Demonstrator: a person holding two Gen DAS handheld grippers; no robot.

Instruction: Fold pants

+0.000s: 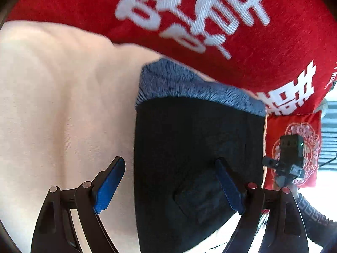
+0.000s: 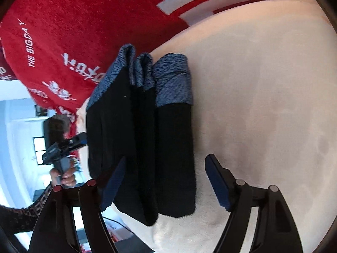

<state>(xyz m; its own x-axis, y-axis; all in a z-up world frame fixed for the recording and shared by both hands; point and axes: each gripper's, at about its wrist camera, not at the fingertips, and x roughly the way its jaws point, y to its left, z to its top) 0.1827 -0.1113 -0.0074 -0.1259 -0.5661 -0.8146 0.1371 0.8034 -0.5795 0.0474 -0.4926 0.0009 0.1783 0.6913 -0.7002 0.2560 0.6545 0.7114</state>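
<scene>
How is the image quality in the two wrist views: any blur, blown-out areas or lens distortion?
Left wrist view: the white lettering on the red blanket is motion-smeared; the black pants lose detail in darkness; strong fisheye bending. Right wrist view: the window area is blown out, and the left hand-held gripper before it is smeared.

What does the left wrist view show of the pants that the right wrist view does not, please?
Only the left wrist view shows a square patch on the black cloth, and the right claw from outside. Only the right wrist view shows the pants folded in three stacked layers, and the left claw in a hand. Both show black pants with blue-grey cuffs, a cream surface and a red blanket.
</scene>
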